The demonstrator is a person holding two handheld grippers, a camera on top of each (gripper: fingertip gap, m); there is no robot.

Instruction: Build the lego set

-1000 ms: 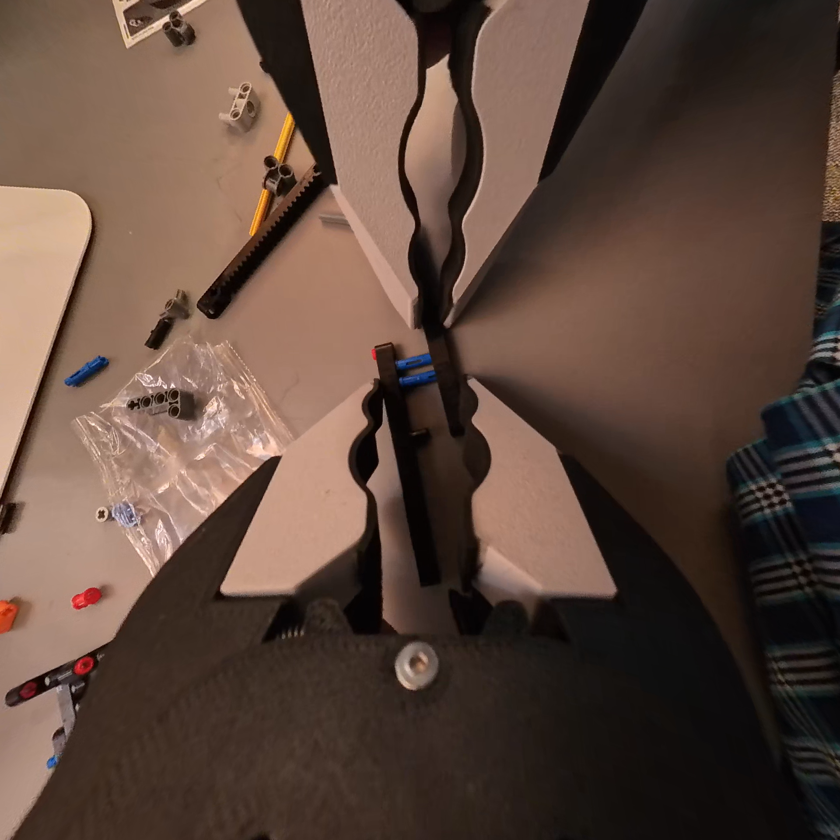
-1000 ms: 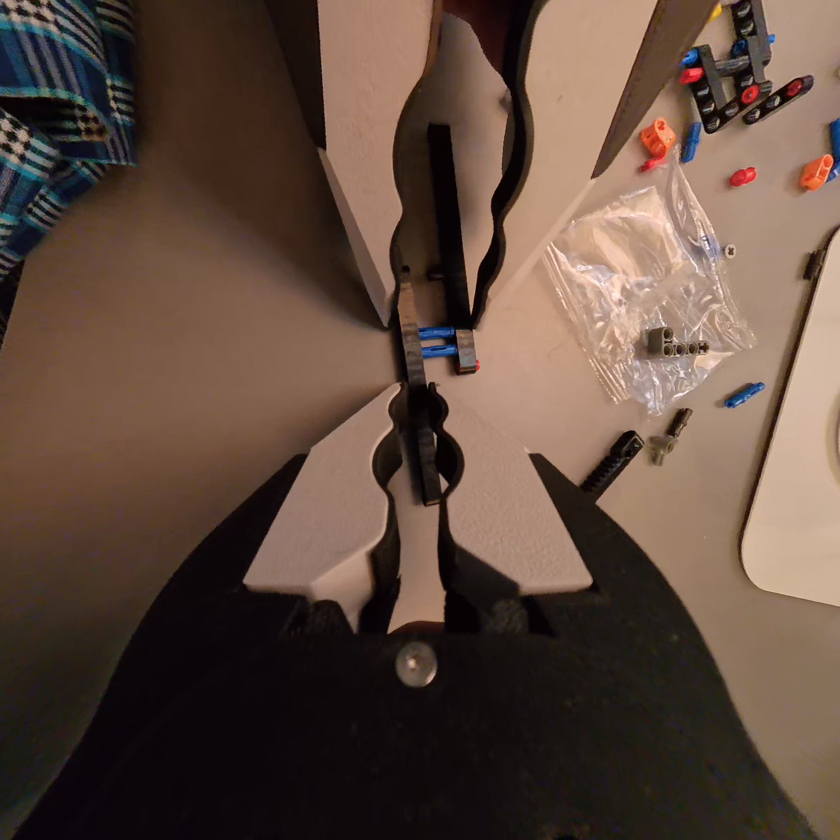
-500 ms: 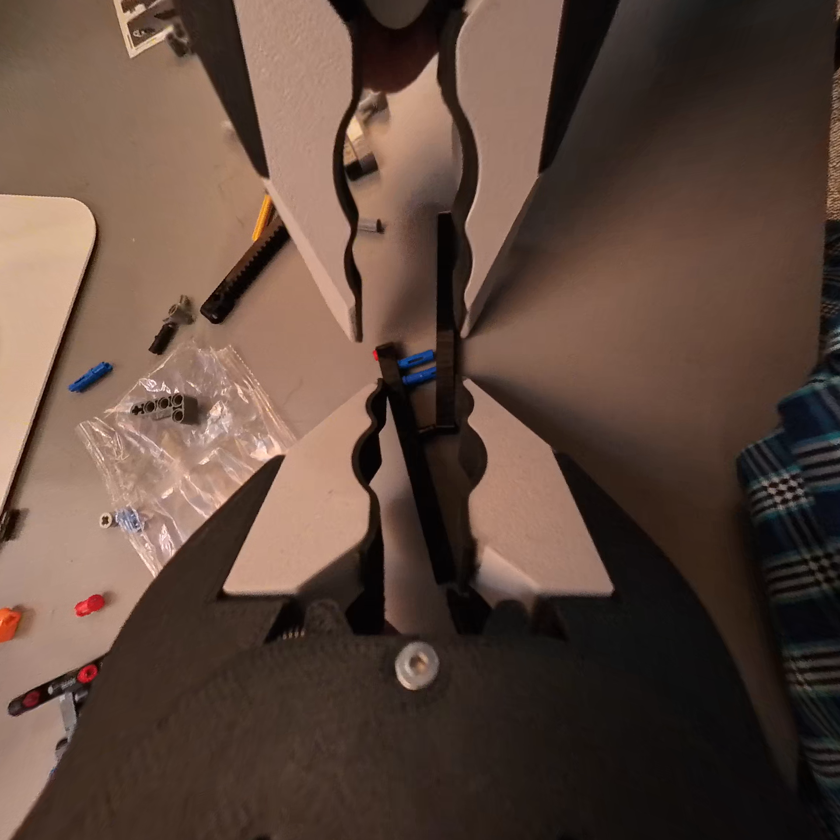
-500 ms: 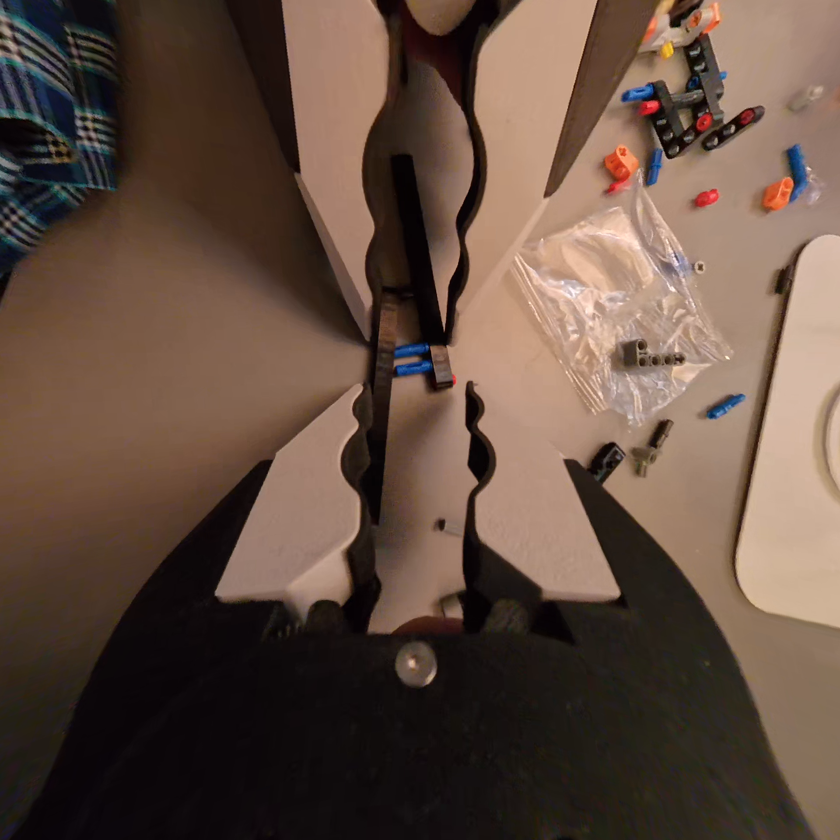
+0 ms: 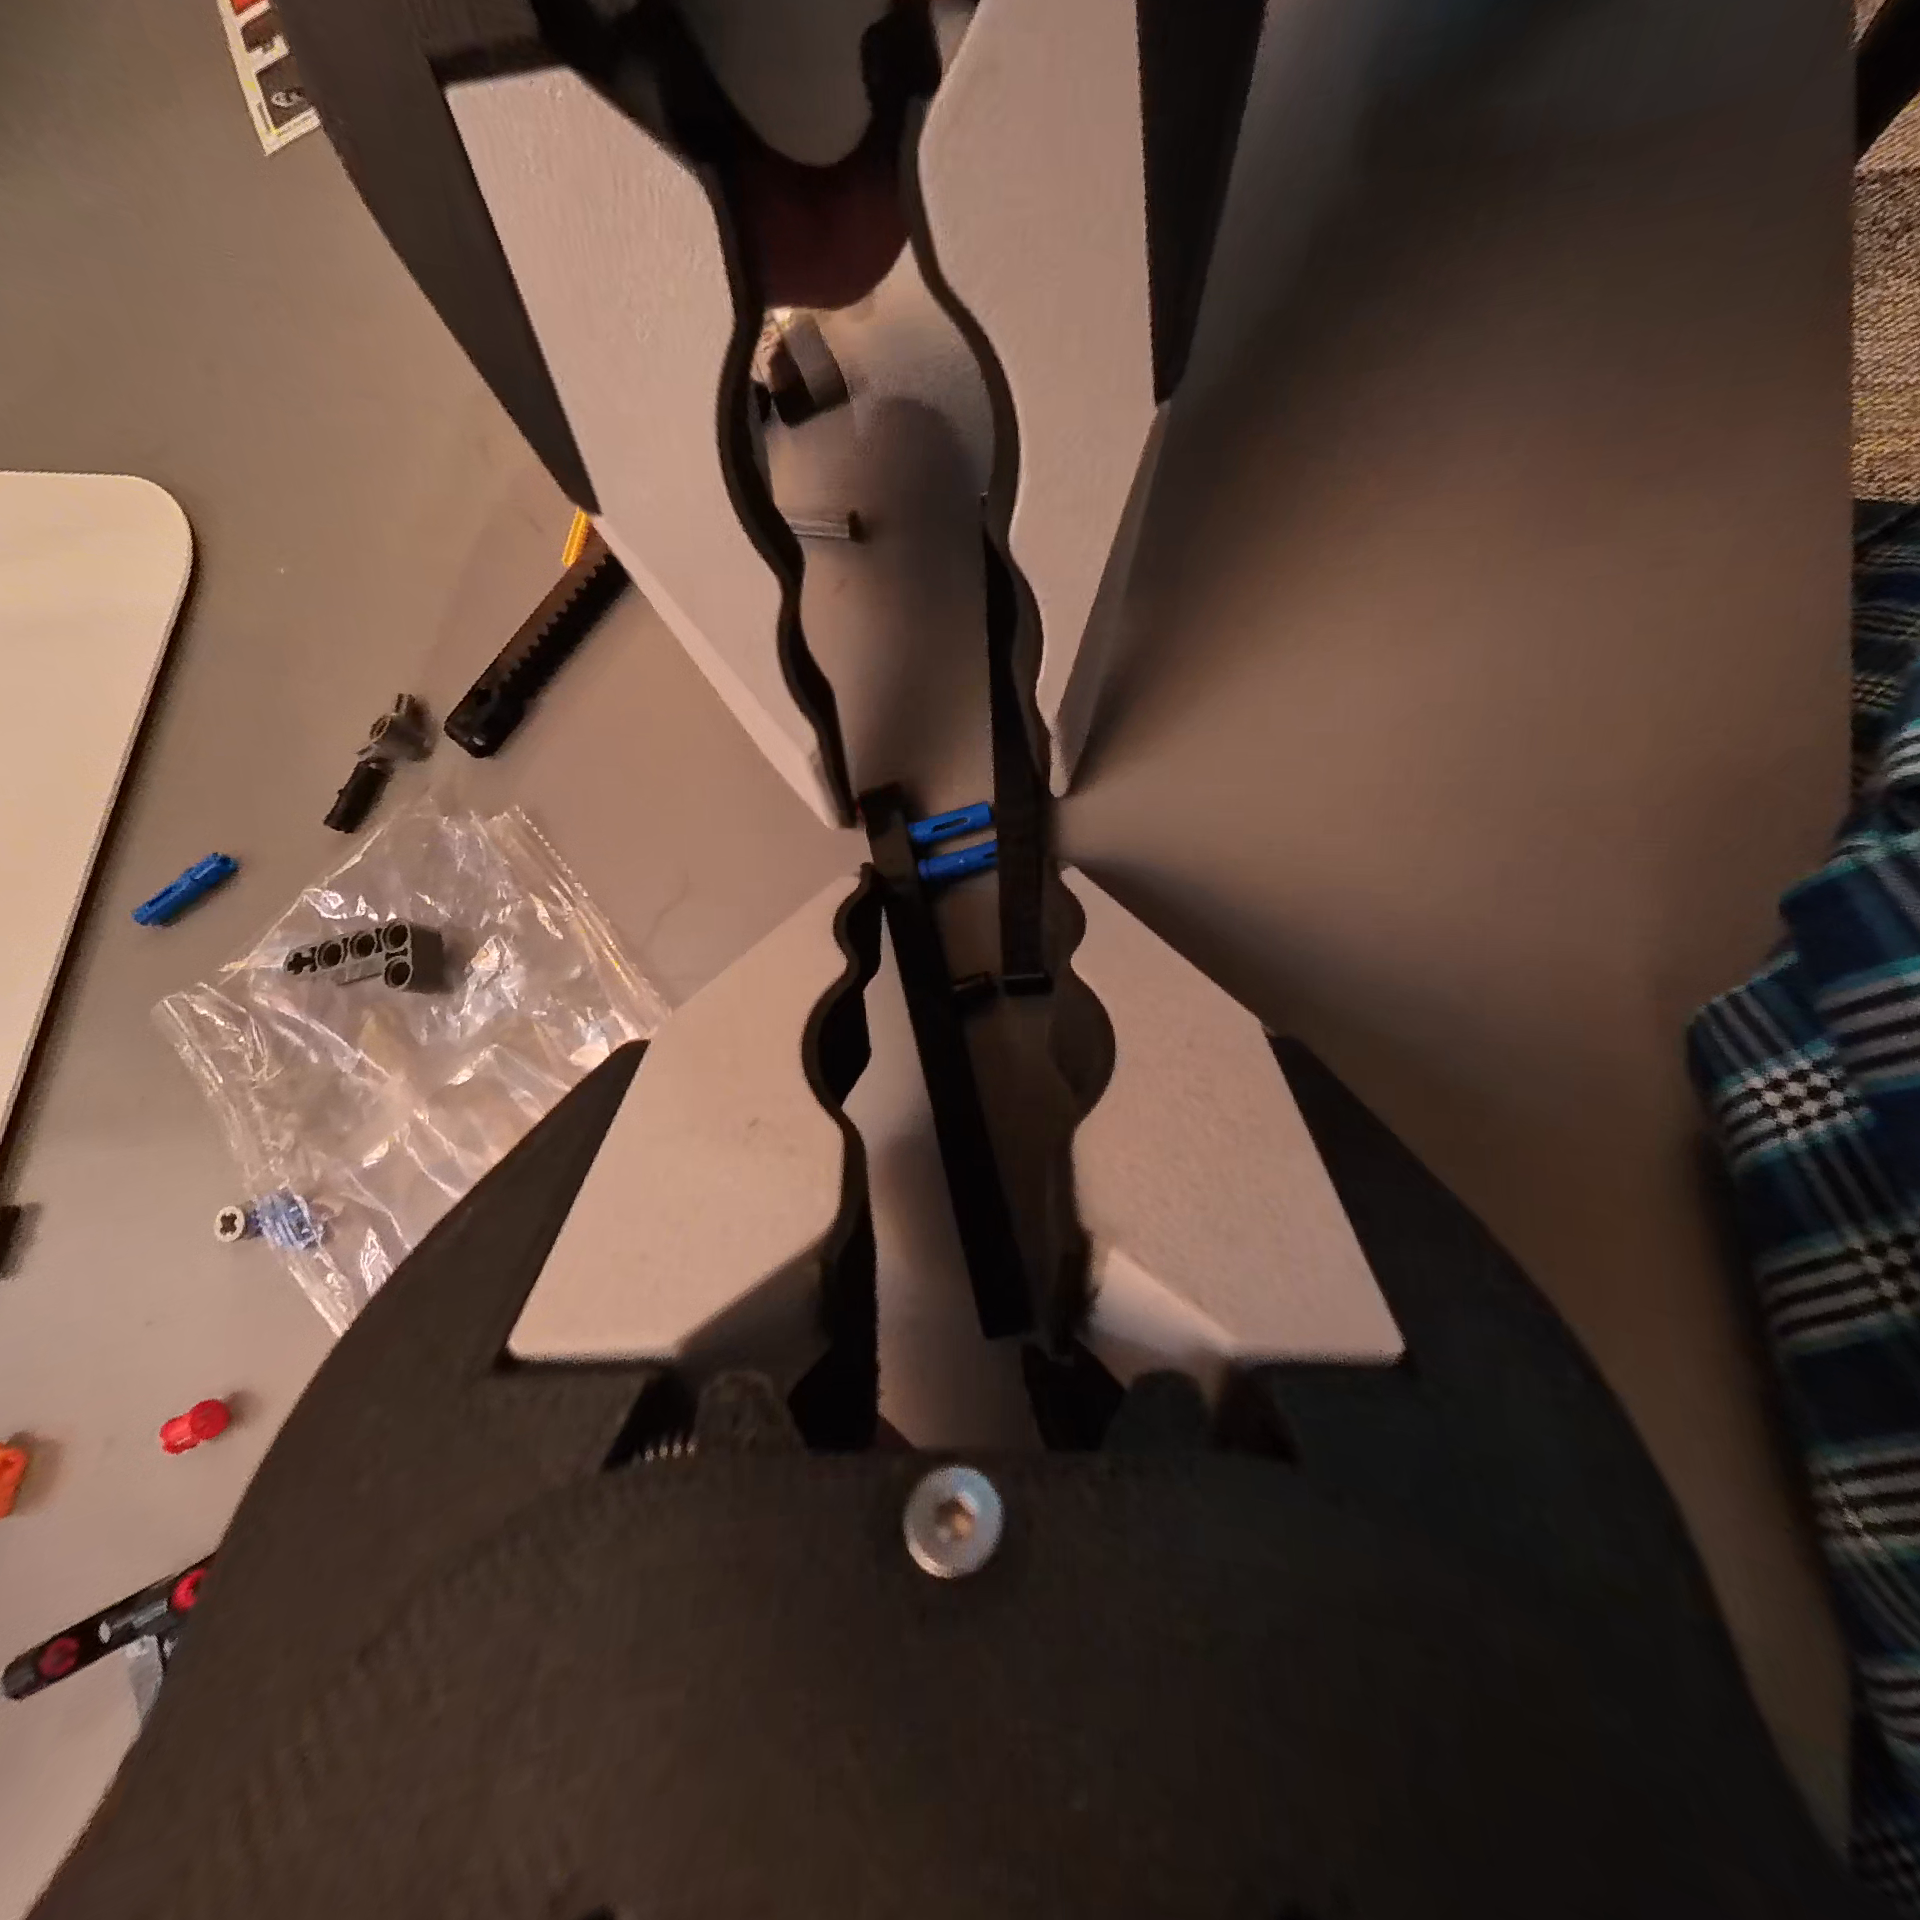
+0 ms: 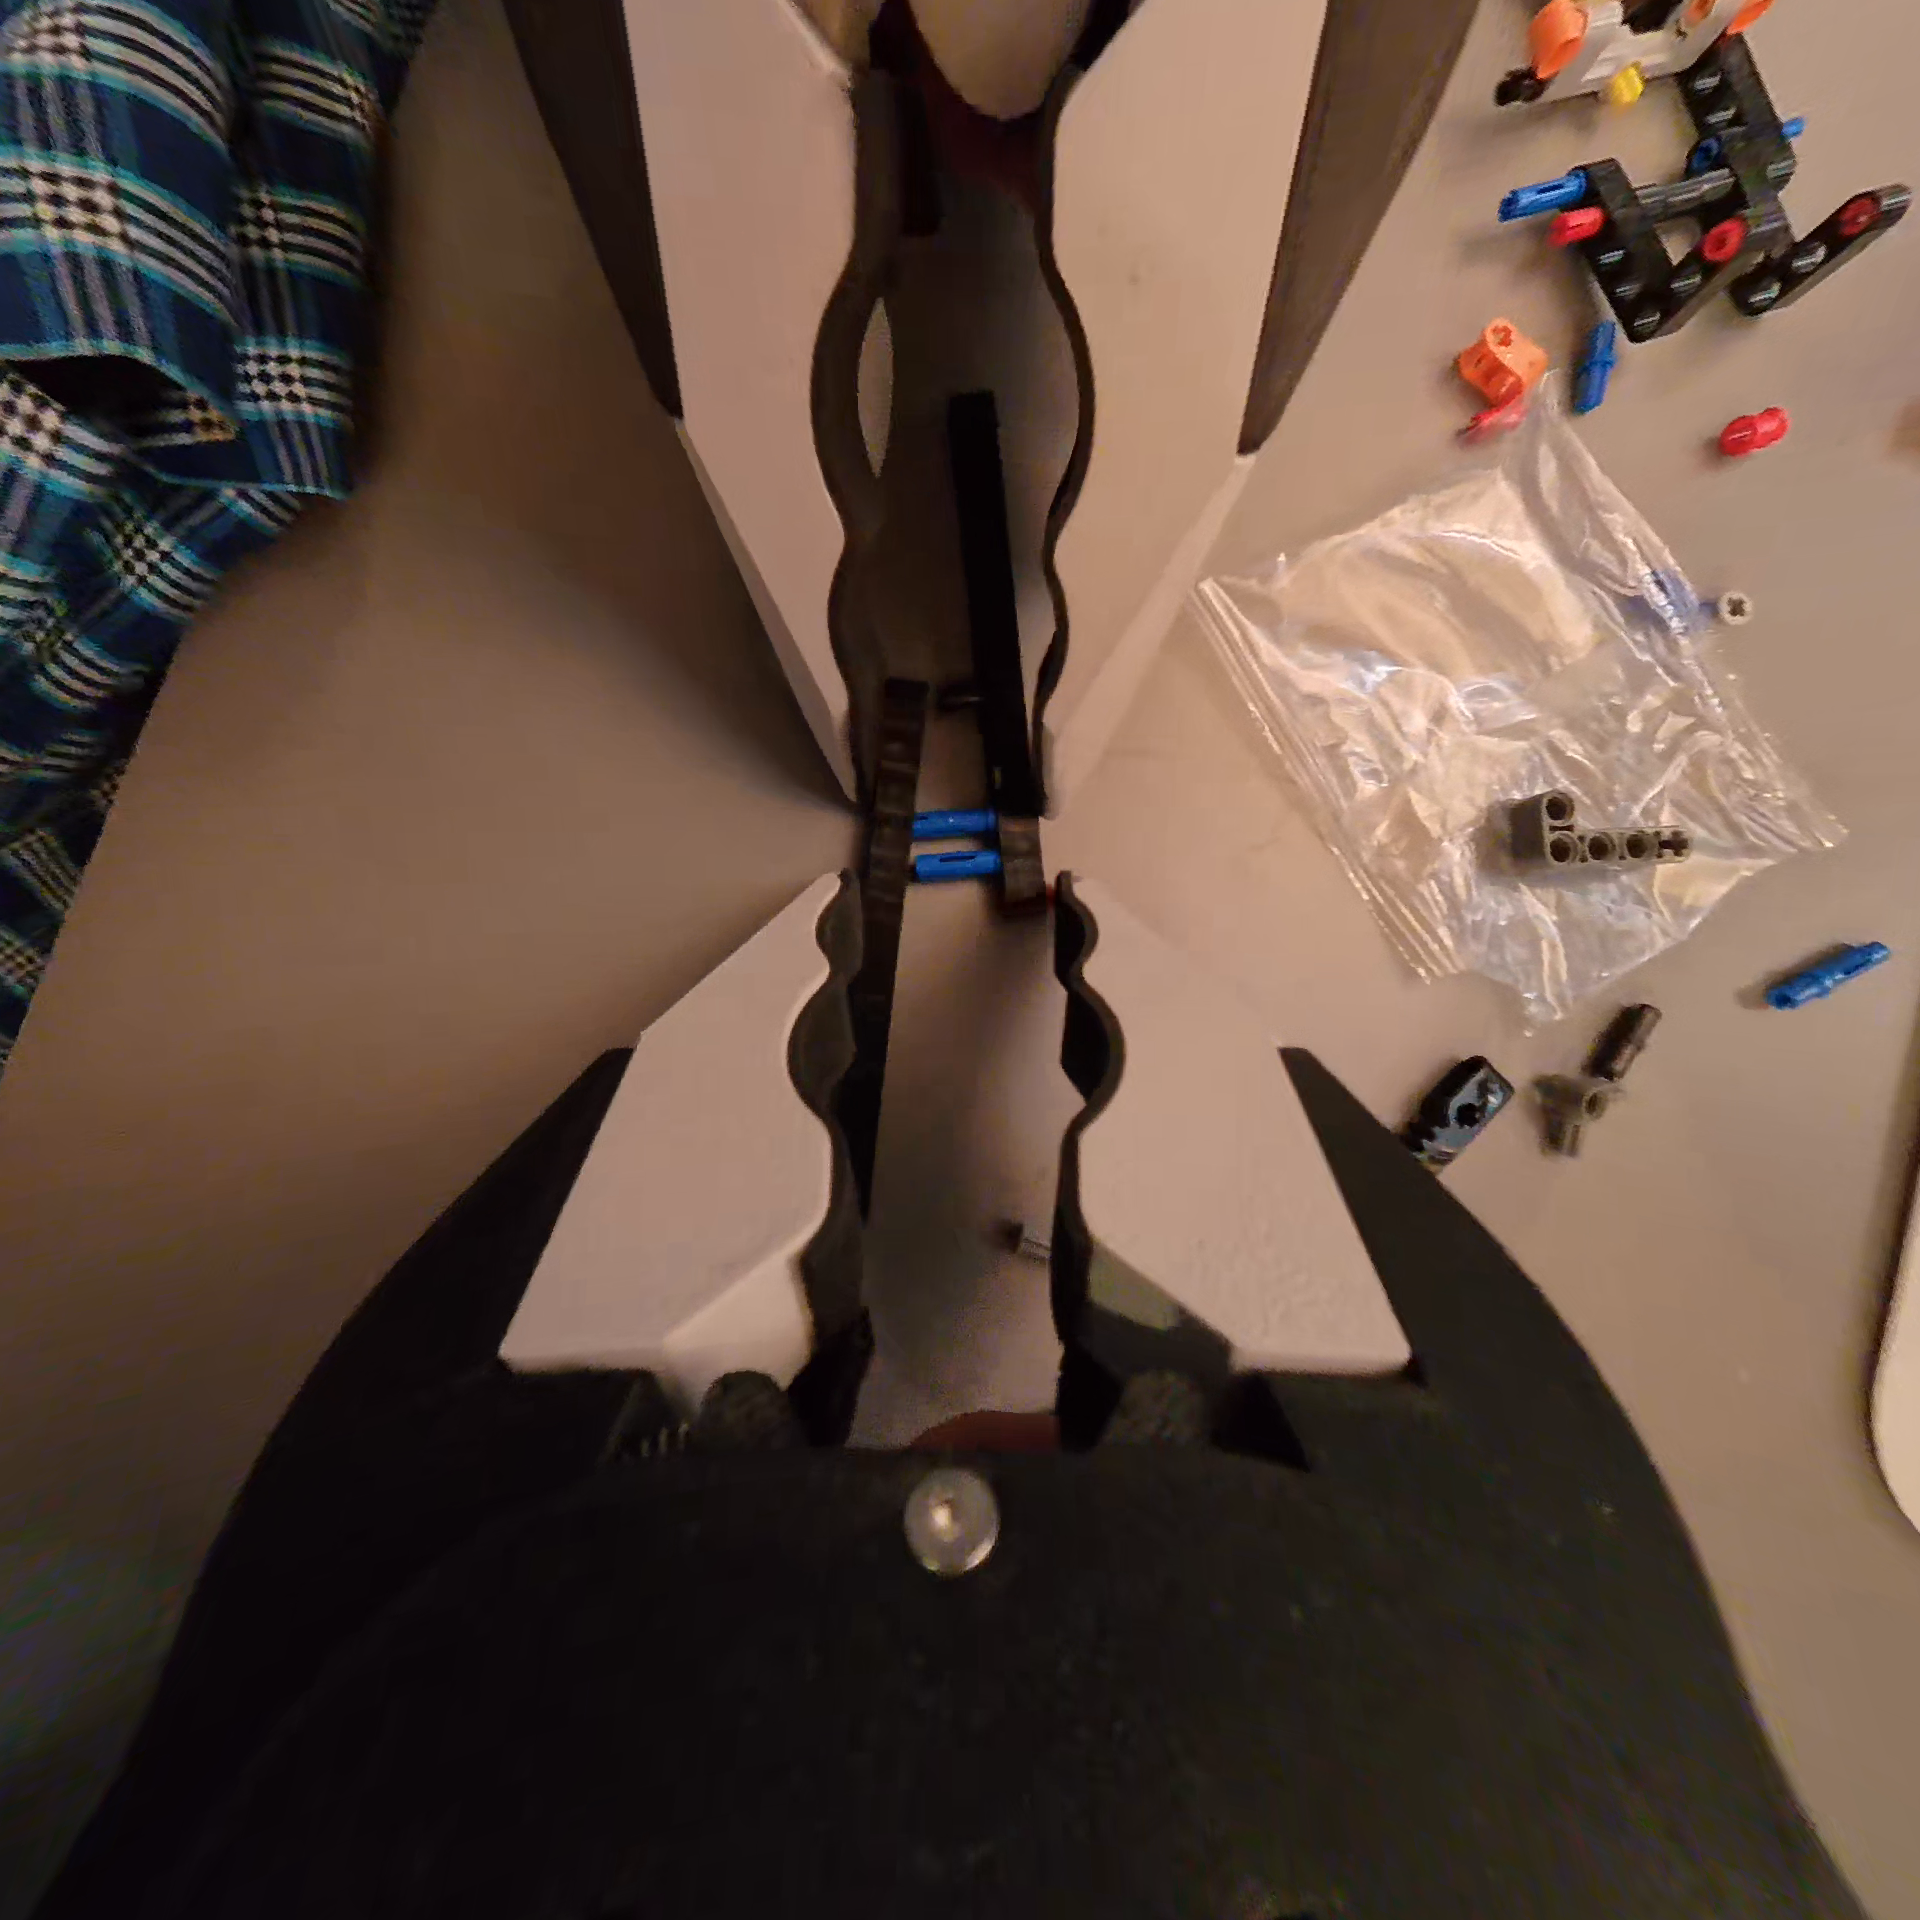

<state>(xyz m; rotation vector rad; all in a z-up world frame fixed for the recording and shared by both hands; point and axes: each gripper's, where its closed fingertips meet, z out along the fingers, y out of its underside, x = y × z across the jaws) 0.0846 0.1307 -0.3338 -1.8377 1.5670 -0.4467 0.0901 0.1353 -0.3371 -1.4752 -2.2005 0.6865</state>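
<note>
Grey table (image 5: 312,416): beams (image 5: 951,1091) between both open tongs (image 5: 961,894).

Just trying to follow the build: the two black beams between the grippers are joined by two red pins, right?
Not red. The two pins joining the black beams are blue, as the right wrist view shows.

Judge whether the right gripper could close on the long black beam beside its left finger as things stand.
Probably yes. The right gripper is open and the long black beam already lies between its fingers, against the left one. Two blue pins tie it to the left gripper's beam.
</note>
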